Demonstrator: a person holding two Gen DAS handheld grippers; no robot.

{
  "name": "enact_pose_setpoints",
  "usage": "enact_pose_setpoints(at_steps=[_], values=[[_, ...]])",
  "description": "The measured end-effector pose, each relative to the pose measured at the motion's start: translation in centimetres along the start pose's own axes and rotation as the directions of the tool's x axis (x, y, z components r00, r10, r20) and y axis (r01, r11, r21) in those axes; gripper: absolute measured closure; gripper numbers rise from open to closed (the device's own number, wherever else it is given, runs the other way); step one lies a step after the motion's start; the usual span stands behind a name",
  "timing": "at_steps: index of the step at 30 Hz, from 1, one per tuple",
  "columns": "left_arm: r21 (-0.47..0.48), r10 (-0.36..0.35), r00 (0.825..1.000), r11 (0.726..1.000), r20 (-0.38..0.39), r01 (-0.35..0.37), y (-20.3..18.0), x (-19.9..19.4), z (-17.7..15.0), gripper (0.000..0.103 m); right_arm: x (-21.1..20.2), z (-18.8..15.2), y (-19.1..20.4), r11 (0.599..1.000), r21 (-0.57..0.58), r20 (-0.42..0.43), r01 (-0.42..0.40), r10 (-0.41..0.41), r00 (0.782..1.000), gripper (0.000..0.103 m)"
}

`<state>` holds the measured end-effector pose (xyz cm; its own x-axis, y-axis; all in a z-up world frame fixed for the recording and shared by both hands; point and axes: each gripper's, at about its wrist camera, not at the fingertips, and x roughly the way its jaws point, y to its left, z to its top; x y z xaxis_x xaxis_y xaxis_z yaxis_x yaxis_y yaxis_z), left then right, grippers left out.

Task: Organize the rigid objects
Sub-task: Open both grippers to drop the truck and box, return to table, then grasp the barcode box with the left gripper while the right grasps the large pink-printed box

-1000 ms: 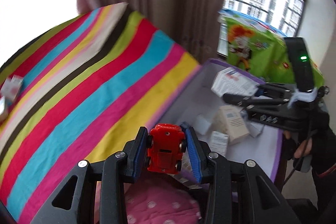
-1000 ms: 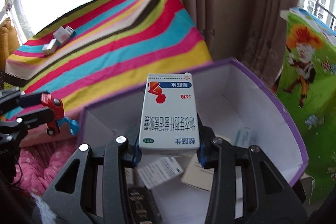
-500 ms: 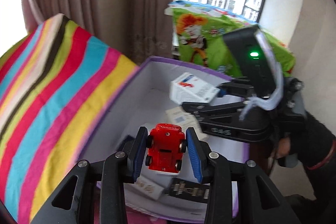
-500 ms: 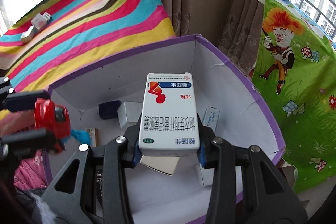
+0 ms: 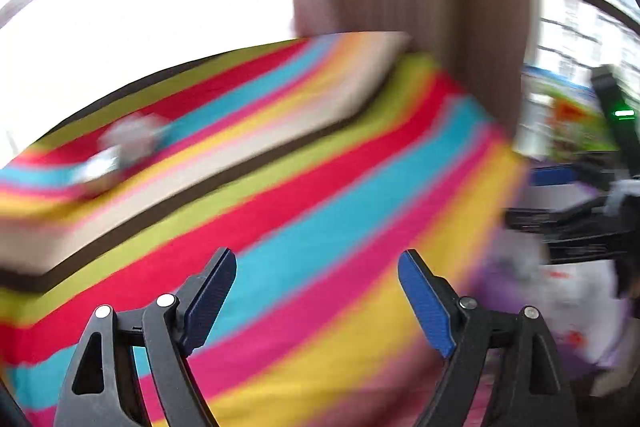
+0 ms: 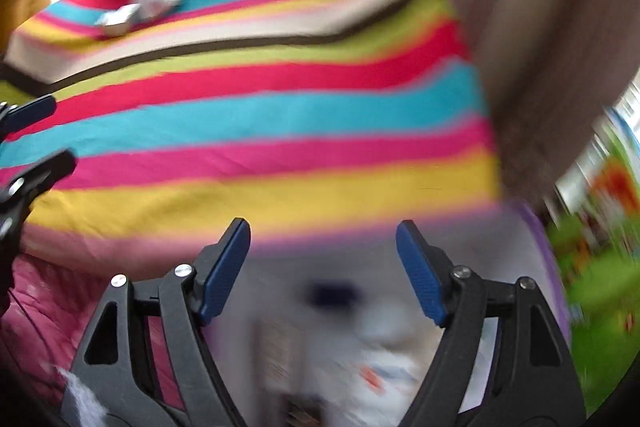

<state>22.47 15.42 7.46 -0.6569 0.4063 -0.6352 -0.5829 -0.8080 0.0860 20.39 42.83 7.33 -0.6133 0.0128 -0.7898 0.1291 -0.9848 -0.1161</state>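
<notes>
Jaws just opening on my left hand-held gripper (image 5: 318,267) and right hand-held gripper (image 6: 323,241), both spread and empty, I see blurred striped bedspread (image 5: 280,187) beyond, purple box (image 6: 536,227) near right.

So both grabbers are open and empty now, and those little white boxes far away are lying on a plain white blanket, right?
Not quite. The left gripper and right gripper have just been opening and hold nothing, but the small boxes lie on a striped blanket of many colours, not a white one. The right wrist view shows it.

Both the left gripper (image 5: 317,303) and right gripper (image 6: 323,271) have black plastic frames, silver screws, and ribbed blue jaws.
</notes>
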Motion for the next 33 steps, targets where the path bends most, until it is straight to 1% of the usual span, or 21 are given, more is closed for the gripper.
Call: enact_pose_setpoints(at_steps=[1, 3, 4, 5, 6, 7, 8, 9, 11, 12, 14, 15, 16, 17, 19, 21, 22, 27, 29, 32, 33], values=[[-0.05, 0.095, 0.995, 0.994, -0.011, -0.095, 3.4, 0.4, -0.5, 0.018, 0.7, 1.3, 1.8, 0.999, -0.03, 0.015, -0.041, 0.042, 0.999, 0.024], [-0.101, 0.192, 0.981, 0.976, -0.041, -0.195, 7.7, 1.1, -1.1, 0.018, 2.6, 4.2, 5.9, 0.988, -0.095, 0.03, -0.125, 0.128, 0.991, 0.023], [-0.121, 0.24, 0.969, 0.962, -0.063, -0.246, 10.0, 1.7, -1.5, 0.018, 3.4, 5.3, 7.6, 0.981, -0.127, 0.034, -0.149, 0.155, 0.987, 0.023], [-0.149, 0.298, 0.95, 0.94, -0.09, -0.308, 13.0, 2.5, -1.9, 0.018, 4.5, 6.7, 9.8, 0.97, -0.172, 0.039, -0.172, 0.182, 0.983, 0.023], [-0.162, 0.321, 0.942, 0.929, -0.102, -0.334, 14.4, 2.9, -2.0, 0.018, 5.6, 8.2, 12.0, 0.957, -0.217, 0.039, -0.191, 0.204, 0.978, 0.023], [-0.189, 0.356, 0.925, 0.907, -0.134, -0.376, 16.9, 3.7, -2.3, 0.018, 6.6, 9.2, 13.4, 0.947, -0.246, 0.037, -0.204, 0.22, 0.975, 0.023], [-0.205, 0.365, 0.918, 0.897, -0.158, -0.392, 18.4, 4.3, -2.5, 0.018, 7.7, 10.6, 15.3, 0.933, -0.282, 0.039, -0.223, 0.243, 0.969, 0.023], [-0.23, 0.369, 0.911, 0.885, -0.186, -0.406, 20.3, 5.0, -2.7, 0.018, 8.4, 11.5, 16.6, 0.924, -0.303, 0.042, -0.235, 0.259, 0.965, 0.023], [-0.274, 0.366, 0.903, 0.866, -0.223, -0.419, 22.8, 5.7, -3.1, 0.018, 10.5, 14.3, 19.3, 0.903, -0.335, 0.044, -0.268, 0.299, 0.953, 0.023], [-0.304, 0.353, 0.904, 0.857, -0.243, -0.416, 23.9, 6.1, -3.5, 0.018, 11.7, 15.6, 20.3, 0.894, -0.343, 0.038, -0.289, 0.32, 0.947, 0.023], [-0.354, 0.31, 0.91, 0.848, -0.274, -0.395, 24.5, 7.0, -4.3, 0.018, 13.9, 18.1, 21.9, 0.88, -0.35, 0.02, -0.32, 0.349, 0.937, 0.022], [-0.389, 0.267, 0.912, 0.84, -0.31, -0.378, 24.9, 7.6, -4.8, 0.017, 15.0, 19.3, 22.5, 0.877, -0.349, 0.013, -0.33, 0.357, 0.934, 0.022], [-0.417, 0.25, 0.921, 0.834, -0.298, -0.361, 25.2, 7.4, -5.0, 0.017, 16.1, 20.5, 23.0, 0.874, -0.345, 0.007, -0.341, 0.366, 0.931, 0.022], [-0.434, 0.243, 0.925, 0.828, -0.293, -0.355, 25.5, 7.4, -5.2, 0.016, 17.2, 21.9, 23.5, 0.874, -0.34, 0.007, -0.348, 0.372, 0.928, 0.022], [-0.431, 0.238, 0.925, 0.831, -0.296, -0.352, 25.3, 7.7, -5.2, 0.011, 18.9, 24.2, 23.8, 0.882, -0.33, 0.022, -0.338, 0.365, 0.931, 0.022], [-0.4, 0.236, 0.918, 0.845, -0.317, -0.356, 24.8, 8.3, -4.9, 0.003, 21.1, 26.8, 24.6, 0.883, -0.328, 0.033, -0.335, 0.365, 0.93, 0.02], [-0.388, 0.227, 0.917, 0.853, -0.328, -0.35, 24.6, 8.7, -4.7, 0.0, 22.2, 28.1, 25.2, 0.882, -0.333, 0.038, -0.334, 0.366, 0.93, 0.02], [-0.393, 0.22, 0.92, 0.854, -0.323, -0.342, 24.3, 8.7, -4.9, 0.0, 25.7, 32.5, 28.2, 0.859, -0.396, 0.052, -0.325, 0.374, 0.926, 0.02], [-0.394, 0.22, 0.921, 0.853, -0.323, -0.342, 24.3, 8.7, -5.0, 0.0, 26.3, 33.4, 29.0, 0.849, -0.424, 0.059, -0.315, 0.373, 0.926, 0.02], [-0.394, 0.219, 0.921, 0.854, -0.323, -0.341, 24.3, 8.7, -5.1, 0.0, 26.8, 34.2, 30.1, 0.835, -0.481, 0.089, -0.269, 0.352, 0.932, 0.019], [-0.393, 0.219, 0.921, 0.854, -0.323, -0.341, 24.4, 8.7, -5.0, 0.0, 26.6, 34.1, 30.2, 0.826, -0.499, 0.097, -0.261, 0.353, 0.931, 0.026]])
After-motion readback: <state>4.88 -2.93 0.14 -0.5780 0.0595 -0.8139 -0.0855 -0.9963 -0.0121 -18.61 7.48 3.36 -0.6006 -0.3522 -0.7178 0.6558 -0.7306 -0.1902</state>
